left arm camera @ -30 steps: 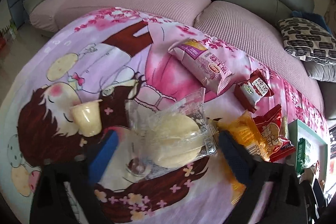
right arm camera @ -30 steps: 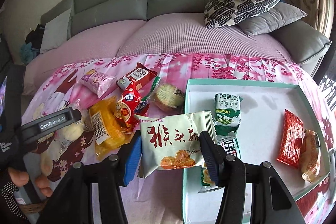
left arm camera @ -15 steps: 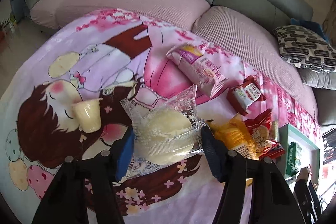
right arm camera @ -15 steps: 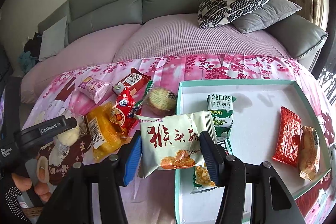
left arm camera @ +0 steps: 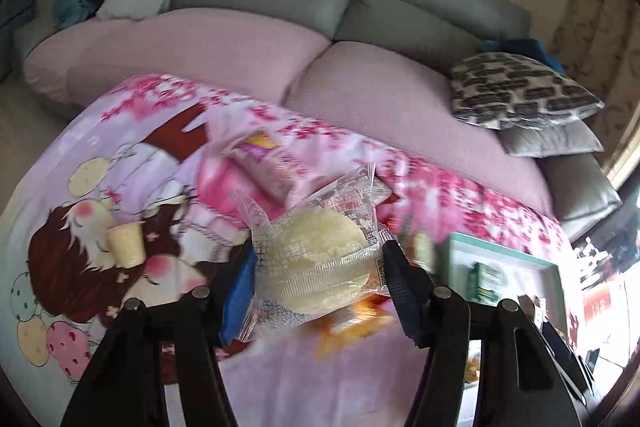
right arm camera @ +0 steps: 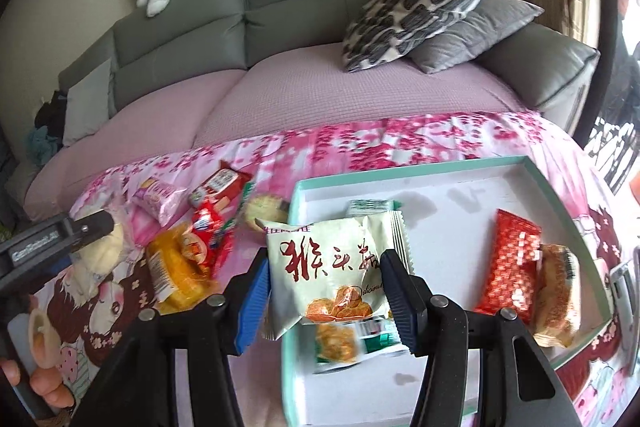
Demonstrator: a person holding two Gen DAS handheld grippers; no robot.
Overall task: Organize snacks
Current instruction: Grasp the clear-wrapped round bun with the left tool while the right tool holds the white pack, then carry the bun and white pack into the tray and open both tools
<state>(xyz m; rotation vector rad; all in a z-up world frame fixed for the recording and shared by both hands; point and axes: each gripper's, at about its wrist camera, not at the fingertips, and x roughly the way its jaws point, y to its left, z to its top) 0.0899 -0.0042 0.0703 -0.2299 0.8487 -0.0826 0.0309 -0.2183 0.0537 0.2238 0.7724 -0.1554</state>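
On the blanket (right arm camera: 420, 139), tray (right arm camera: 460, 163) holds red packet (right arm camera: 510, 263); left gripper (left arm camera: 318, 267) clamps pastry (left arm camera: 316, 259), right gripper (right arm camera: 324, 287) chips (right arm camera: 328, 271).

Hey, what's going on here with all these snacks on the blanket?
A person is sorting snacks into a teal tray. The left claw grips a clear-wrapped round cake, lifted above the pink blanket. The right claw holds a white snack bag at the tray's near-left edge. Several packets lie loose on the blanket.

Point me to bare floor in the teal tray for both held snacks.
Free: tray middle, between green biscuit pack and red packet, plus the far right corner. Crowded: near left corner under the white bag, and right edge by the brown pastry.
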